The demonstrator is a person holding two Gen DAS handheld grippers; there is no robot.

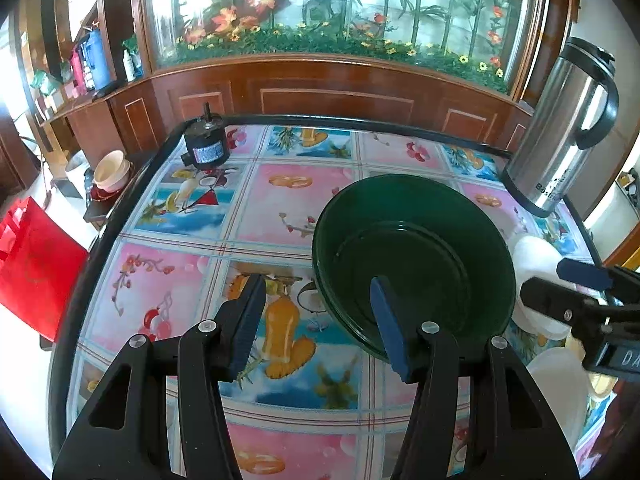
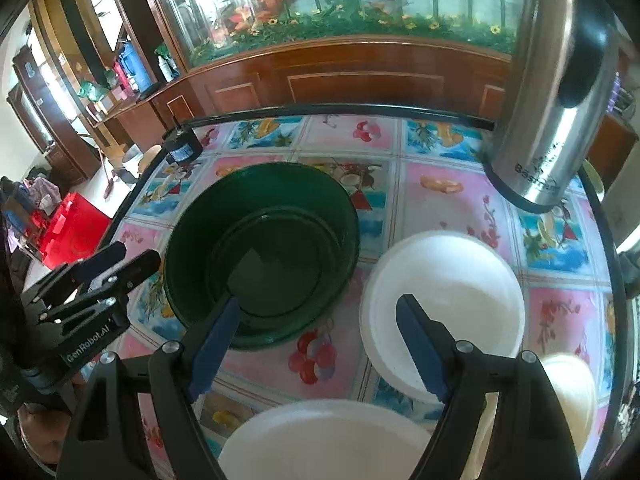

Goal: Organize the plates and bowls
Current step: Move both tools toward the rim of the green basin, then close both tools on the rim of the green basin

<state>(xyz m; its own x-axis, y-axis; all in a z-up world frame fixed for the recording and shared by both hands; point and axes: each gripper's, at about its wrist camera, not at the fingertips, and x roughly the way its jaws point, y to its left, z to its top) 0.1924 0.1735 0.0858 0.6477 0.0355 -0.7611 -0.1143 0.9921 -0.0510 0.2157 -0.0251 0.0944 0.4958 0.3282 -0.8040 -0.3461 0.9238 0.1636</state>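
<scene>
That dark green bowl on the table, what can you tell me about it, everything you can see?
The green bowl is round, deep and glossy, probably enamel or plastic, with a thin rolled rim and a ringed flat bottom. It looks empty and stands upright on the flowery tablecloth, beside a white bowl that does not touch it. A steel jug stands further back. The left tongs straddle its near rim, one pad over the inside, one outside, without gripping it.

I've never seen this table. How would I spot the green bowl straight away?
Find the table with the bright fruit-patterned cloth in front of the big glass aquarium. Near its middle, left of the tall steel jug, sits the dark green round plastic bowl. It is the only dark dish; the dishes beside it, like the white round bowl, are all pale.
</scene>
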